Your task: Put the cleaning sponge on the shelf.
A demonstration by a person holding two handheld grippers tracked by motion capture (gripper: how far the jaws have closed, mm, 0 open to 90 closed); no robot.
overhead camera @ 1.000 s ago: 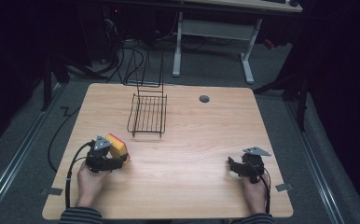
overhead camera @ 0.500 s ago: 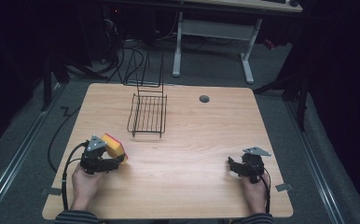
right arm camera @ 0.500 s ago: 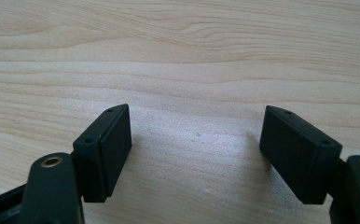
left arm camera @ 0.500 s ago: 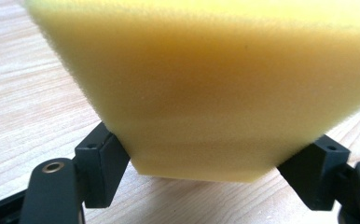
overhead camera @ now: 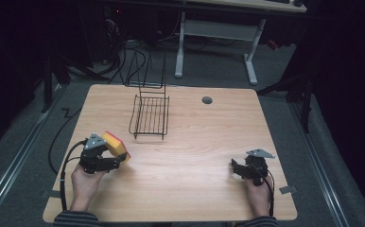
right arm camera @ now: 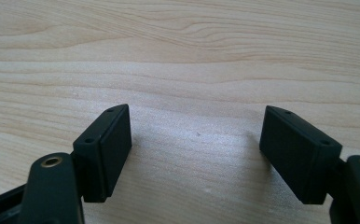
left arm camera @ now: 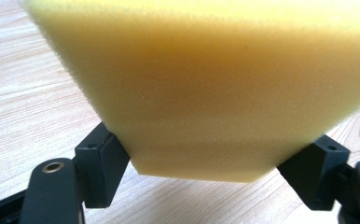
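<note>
The left claw (overhead camera: 117, 158) grips a soft yellow foam sponge with a red-orange scouring face (overhead camera: 115, 144), held near the tabletop's left front, apart from the black wire rack (overhead camera: 150, 116). In the left gripper view the sponge (left arm camera: 206, 88) bulges between the jaws; squeezed foam could spring loose or pivot if the hold sits near one corner, which seems likely. The right claw (right arm camera: 197, 149) gapes wide, holding nothing, low over the pale wooden tabletop (overhead camera: 204, 142). Beyond is a dim room with cables on the grey floor (overhead camera: 53, 109).

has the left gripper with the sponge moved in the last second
Yes. The left gripper, shut on the yellow sponge, has drawn back toward the person, farther from the wire rack.
</note>
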